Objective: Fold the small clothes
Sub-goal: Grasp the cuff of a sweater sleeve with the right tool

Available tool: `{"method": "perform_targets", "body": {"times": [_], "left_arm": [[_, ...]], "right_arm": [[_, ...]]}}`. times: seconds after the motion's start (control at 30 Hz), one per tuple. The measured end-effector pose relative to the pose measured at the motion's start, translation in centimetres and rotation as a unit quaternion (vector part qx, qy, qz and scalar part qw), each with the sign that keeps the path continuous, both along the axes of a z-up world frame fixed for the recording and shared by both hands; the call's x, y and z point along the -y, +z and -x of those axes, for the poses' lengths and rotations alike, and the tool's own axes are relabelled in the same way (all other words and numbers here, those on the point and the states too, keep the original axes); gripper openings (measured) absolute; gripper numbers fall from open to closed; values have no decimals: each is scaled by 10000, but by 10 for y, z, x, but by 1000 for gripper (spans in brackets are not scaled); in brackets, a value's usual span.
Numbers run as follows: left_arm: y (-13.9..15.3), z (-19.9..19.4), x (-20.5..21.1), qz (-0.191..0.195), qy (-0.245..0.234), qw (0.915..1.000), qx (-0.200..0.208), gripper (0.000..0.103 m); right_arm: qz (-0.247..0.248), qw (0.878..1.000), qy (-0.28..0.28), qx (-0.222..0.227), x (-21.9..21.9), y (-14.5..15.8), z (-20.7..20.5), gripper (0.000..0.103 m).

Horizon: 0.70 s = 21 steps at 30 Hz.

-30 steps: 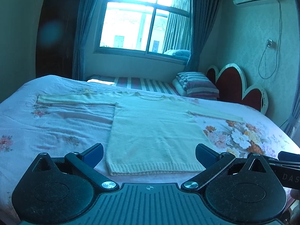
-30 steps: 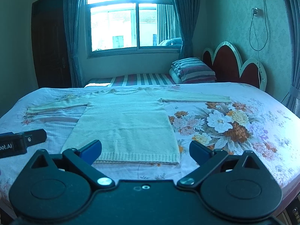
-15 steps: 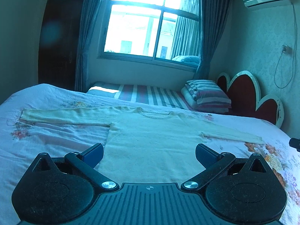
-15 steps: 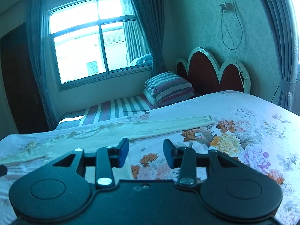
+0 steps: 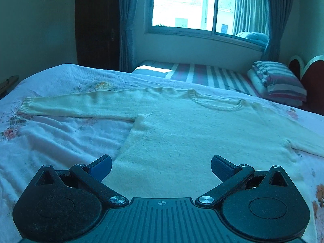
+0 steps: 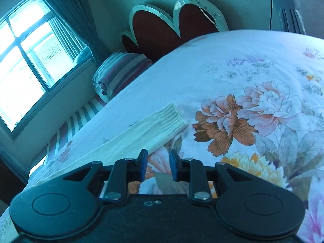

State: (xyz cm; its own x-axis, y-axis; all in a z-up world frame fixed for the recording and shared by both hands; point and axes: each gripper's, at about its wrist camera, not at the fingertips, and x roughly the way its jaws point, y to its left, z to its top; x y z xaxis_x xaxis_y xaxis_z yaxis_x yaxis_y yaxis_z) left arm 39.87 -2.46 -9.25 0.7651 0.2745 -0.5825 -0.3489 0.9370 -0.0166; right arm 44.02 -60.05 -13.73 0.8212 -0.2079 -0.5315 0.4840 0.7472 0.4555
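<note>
The left tongs (image 5: 161, 167) stand wide open with nothing between the blue pads, hanging just above the lower body of the cream knitted sweater (image 5: 192, 141). The right tongs (image 6: 156, 165) have just been closing and now leave only a narrow gap, with nothing gripped; through that gap shows the flowered bedsheet (image 6: 253, 77). The left pad of the right tongs sits at the near edge of the sweater's sleeve (image 6: 141, 133) (touching or just above it, I cannot tell which).

The sweater lies flat and face up on the bed, neck hole (image 5: 216, 104) toward the window (image 5: 202, 6), both sleeves stretched straight out to the sides. In the right wrist view the ribbed cuff (image 6: 172, 117) ends just beside a large orange flower print (image 6: 222, 121).

Farther off, a folded striped blanket (image 5: 277, 81) lies near the red scalloped headboard (image 6: 162, 26), on a striped mattress strip (image 5: 202, 73) under the window. Blue curtains (image 5: 126, 20) hang on both sides, and a dark door (image 5: 95, 20) stands to the left
</note>
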Motion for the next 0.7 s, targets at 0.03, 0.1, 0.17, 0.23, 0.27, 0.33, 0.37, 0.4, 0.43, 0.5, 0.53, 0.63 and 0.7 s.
{"method": "perform_targets", "body": {"times": [0.03,0.1,0.17,0.23,0.27,0.33,0.37,0.4,0.43,0.5,0.53,0.63,0.7], "left_arm": [[-1,-9,-3,11,91,10000,-30,103],[-3,-27,-9,80,242,9997,-57,103],[-6,-41,-12,80,348,9993,-79,103],[-8,-54,-14,21,364,9993,-100,103],[-10,-58,-14,-19,365,9993,-127,103],[-12,-65,-16,-56,387,9990,-200,103],[-13,-68,-18,-34,391,9990,-210,103],[-14,-70,-22,9,394,9990,-216,103],[-16,-73,-27,54,391,9989,-241,103],[-18,-76,-37,96,461,9984,-326,103],[-18,-76,-43,111,509,9980,-351,103],[-18,-72,-62,129,651,9972,-347,103],[-18,-68,-76,92,712,9967,-379,103]], "right_arm": [[-110,9999,-34,-23,5,-6,-5,25],[-323,9994,-86,-15,14,-17,-14,27],[-412,9991,-67,22,18,-23,-21,28],[-553,9984,-53,116,22,-28,-29,29],[-601,9981,-37,139,22,-30,-32,30],[-574,9982,29,176,20,-30,-39,30],[-568,9982,59,202,19,-30,-42,32],[-571,9980,79,240,20,-30,-46,32],[-601,9977,99,286,20,-31,-48,32],[-784,9957,184,449,25,-32,-56,32],[-905,9942,245,521,26,-33,-62,31],[-906,9943,197,529,25,-35,-71,21],[-719,9965,66,414,21,-30,-75,12]]}}
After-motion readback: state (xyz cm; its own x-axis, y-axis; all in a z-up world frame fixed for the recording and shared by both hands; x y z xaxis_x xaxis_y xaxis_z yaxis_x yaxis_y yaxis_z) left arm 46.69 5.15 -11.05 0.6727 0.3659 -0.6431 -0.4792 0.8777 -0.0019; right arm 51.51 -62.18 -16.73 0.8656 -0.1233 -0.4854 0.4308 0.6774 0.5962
